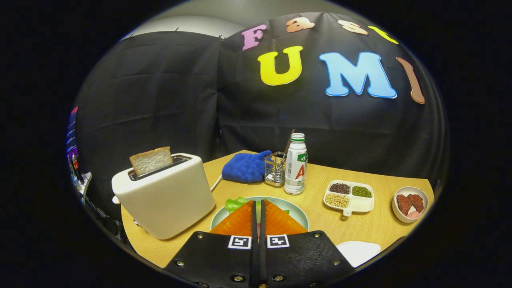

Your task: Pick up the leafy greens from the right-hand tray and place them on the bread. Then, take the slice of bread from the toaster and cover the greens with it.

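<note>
My gripper (258,203) hangs over a pale green plate (299,214) in the middle of the table. Its fingers are drawn close together, and leafy greens (235,203) stick out at their tips and show in the thin gap between them, so they are shut on the greens. What lies on the plate under the fingers is hidden. A white toaster (168,196) stands to the left of the plate, with a slice of bread (151,160) standing up out of its slot. A white tray (358,252) lies to the right of the fingers, near the table's front edge.
Beyond the plate stand a white bottle (296,164), a metal wire holder (275,170) and a blue cloth (246,166). To the right are a divided dish of beans (349,195) and a small bowl of reddish pieces (410,204). The toaster's cord (216,183) runs behind it.
</note>
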Demonstrator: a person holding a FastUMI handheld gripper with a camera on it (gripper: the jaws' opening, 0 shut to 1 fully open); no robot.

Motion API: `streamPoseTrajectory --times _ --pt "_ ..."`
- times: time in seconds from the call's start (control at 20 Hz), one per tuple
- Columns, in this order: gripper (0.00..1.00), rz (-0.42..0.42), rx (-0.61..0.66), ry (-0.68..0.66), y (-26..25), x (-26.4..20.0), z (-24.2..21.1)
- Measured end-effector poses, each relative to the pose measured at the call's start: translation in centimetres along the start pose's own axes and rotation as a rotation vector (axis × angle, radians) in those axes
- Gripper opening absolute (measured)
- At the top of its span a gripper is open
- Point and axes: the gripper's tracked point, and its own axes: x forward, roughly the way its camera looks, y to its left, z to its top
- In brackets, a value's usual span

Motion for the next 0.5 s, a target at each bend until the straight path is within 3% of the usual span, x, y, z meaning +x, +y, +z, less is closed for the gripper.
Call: streamPoseTrajectory --times 0.2,0.5 --pt "0.0 0.028 -0.006 0.094 0.6 1.4 -3.3" --pt "0.0 0.001 0.016 0.182 -0.6 1.9 -6.2"
